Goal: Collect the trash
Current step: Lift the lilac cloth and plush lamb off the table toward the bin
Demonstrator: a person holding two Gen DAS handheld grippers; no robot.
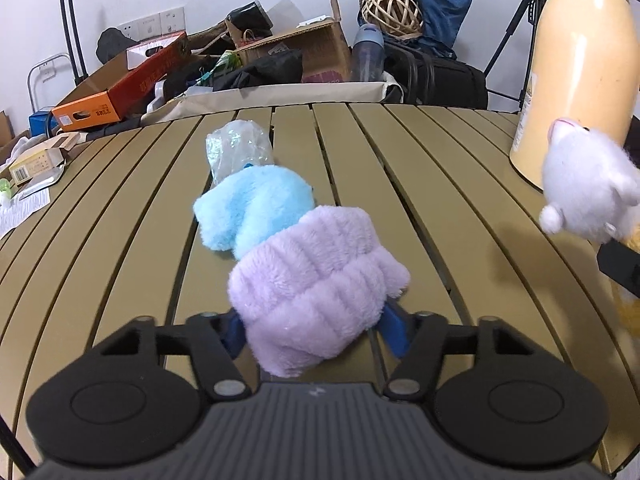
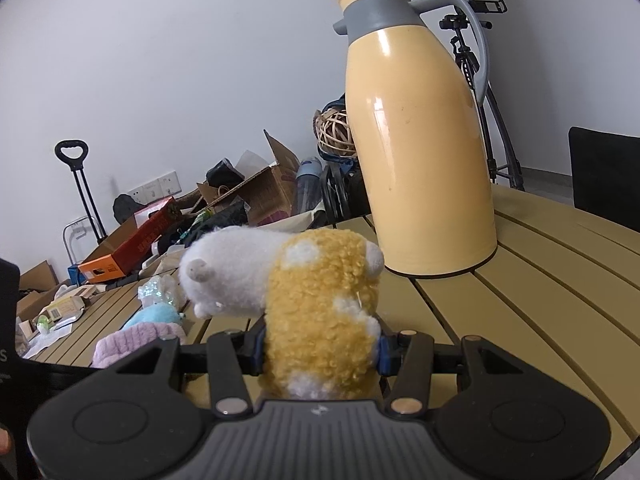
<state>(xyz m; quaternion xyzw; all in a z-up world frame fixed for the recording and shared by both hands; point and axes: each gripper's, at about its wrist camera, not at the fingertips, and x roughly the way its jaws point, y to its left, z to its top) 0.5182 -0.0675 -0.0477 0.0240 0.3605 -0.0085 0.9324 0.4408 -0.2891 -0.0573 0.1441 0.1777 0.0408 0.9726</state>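
- The left gripper (image 1: 316,320) has its jaws on either side of the lilac plush (image 1: 316,280); whether the pads are pressing it I cannot tell.
- Just beyond lies the blue plush (image 1: 256,208), then the crumpled plastic wrapper (image 1: 238,148), probably the trash, on the slatted table (image 1: 440,200).
- The right gripper (image 2: 320,350) pinches the yellow-and-white plush (image 2: 320,304); the thermos (image 2: 420,152) stands ahead to its right.
- Advice: grip the lilac plush squarely at mid-body and lift it clear, so the wrapper can be reached.

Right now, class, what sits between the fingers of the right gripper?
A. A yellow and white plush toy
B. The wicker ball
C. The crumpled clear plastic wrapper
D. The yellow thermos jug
A: the right-wrist view shows the right gripper with its blue fingers pressed against both sides of the yellow and white plush toy, while the thermos jug stands apart on the slatted table.
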